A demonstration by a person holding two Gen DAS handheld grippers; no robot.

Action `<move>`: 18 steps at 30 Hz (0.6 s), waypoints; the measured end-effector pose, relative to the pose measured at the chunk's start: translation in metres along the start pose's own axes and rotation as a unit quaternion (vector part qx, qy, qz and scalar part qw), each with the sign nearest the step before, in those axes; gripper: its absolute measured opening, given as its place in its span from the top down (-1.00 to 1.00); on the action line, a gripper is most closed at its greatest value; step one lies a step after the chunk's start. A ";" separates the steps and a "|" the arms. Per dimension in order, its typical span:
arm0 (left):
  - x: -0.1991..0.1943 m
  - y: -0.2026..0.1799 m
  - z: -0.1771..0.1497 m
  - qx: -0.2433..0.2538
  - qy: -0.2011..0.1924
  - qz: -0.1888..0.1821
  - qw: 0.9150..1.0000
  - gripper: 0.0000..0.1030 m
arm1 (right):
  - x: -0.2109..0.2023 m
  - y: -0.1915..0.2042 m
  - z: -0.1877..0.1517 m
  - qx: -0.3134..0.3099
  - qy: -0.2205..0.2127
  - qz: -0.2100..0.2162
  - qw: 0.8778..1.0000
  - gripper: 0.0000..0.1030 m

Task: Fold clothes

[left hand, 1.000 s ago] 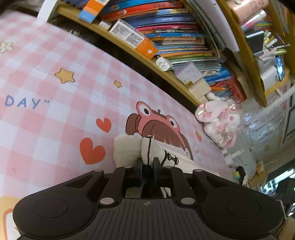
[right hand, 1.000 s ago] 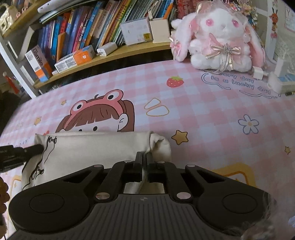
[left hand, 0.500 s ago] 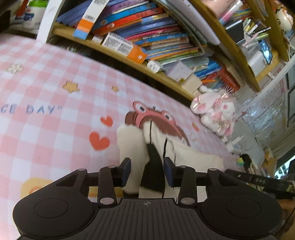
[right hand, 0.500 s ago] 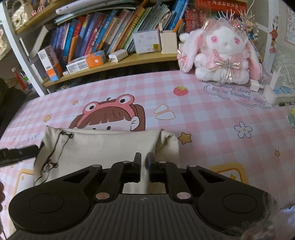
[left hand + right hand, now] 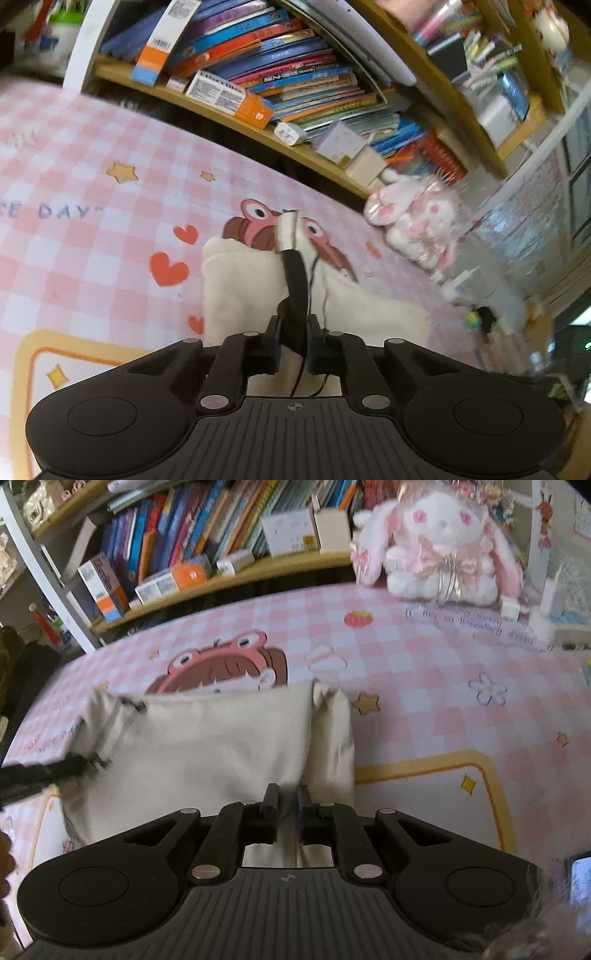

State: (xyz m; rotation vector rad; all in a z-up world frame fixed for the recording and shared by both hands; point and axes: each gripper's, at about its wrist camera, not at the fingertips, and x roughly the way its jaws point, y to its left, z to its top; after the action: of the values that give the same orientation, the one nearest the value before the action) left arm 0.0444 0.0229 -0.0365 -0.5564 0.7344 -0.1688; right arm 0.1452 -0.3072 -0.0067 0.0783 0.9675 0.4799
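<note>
Left wrist view: your left gripper has just been closing and pinches the cream garment on the pink checked table. Right wrist view: your right gripper is pressed tight on that garment's near edge.

Wrist views – close, angled down, sharing cream garment, bookshelf

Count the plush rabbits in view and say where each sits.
1: the plush rabbit sits at the far edge of the pink checked cloth, below the bookshelf. Others may be hidden out of frame.
</note>
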 end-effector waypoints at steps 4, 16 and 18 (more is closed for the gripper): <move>0.004 -0.005 -0.001 0.002 0.009 0.030 1.000 0.68 | 0.002 -0.006 0.001 -0.009 0.007 0.019 1.000 0.84; -0.032 -0.039 -0.005 0.048 -0.056 0.123 0.990 -0.68 | -0.025 -0.036 0.006 0.016 -0.019 0.056 0.998 -0.42; -0.027 -0.042 -0.008 0.041 -0.045 0.131 0.989 -0.71 | -0.023 -0.042 0.007 0.024 -0.011 0.064 0.998 -0.48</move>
State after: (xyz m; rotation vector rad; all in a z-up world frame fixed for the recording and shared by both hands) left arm 0.0210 -0.0064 -0.0029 -0.3827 0.7022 0.0709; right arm 0.1553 -0.3536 0.0032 0.1892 0.9568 0.5717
